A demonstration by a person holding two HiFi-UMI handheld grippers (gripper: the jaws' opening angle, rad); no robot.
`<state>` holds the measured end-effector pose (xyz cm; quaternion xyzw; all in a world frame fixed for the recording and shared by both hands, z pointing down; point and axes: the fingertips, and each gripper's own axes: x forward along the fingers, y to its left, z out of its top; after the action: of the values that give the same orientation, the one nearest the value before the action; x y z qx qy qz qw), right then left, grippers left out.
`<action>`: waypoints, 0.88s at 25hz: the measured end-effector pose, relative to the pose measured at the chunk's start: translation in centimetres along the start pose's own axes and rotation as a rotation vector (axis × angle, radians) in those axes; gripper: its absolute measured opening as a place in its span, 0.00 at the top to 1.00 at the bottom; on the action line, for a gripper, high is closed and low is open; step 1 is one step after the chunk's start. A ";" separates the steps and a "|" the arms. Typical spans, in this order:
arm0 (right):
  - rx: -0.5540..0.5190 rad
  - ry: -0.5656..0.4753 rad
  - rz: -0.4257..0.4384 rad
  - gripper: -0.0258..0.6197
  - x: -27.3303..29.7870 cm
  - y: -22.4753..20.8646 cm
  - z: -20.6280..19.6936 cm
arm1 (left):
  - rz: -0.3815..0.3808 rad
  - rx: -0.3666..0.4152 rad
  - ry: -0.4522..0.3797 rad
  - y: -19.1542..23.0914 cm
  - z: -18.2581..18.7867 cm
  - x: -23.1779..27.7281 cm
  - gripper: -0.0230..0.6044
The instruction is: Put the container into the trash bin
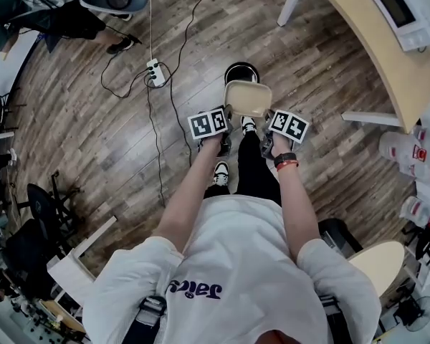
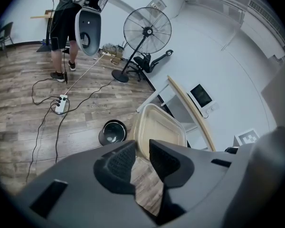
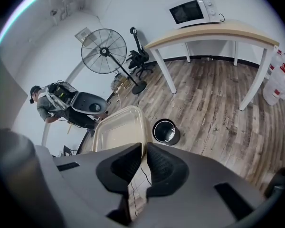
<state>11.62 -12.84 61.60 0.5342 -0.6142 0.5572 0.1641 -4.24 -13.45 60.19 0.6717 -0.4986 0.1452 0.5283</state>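
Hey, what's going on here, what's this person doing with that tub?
A person standing on the wood floor holds a beige container in the air with two handheld tools. The left gripper and the right gripper each clamp an edge of its rim. The black trash bin sits on the floor close by. The container is not in it yet.

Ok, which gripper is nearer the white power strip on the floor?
Left. The left gripper grips the container edge facing the power strip; the right gripper grips the opposite edge, farther off.

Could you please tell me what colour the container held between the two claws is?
Pale beige, slightly translucent; the container shows best in the right gripper view.
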 end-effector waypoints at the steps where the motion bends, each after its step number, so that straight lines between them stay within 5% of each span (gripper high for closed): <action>1: -0.001 0.008 0.000 0.88 0.5 -0.1 0.3 | 0.005 -0.001 0.004 0.2 0.2 0.5 0.80; 22: 0.046 0.122 -0.025 0.88 9.9 -4.1 4.7 | 0.052 -0.028 0.091 2.8 3.1 10.8 0.80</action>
<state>13.16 -20.76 70.06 0.5104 -0.5834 0.6006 0.1961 -2.63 -21.55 68.35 0.6439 -0.4933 0.1819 0.5559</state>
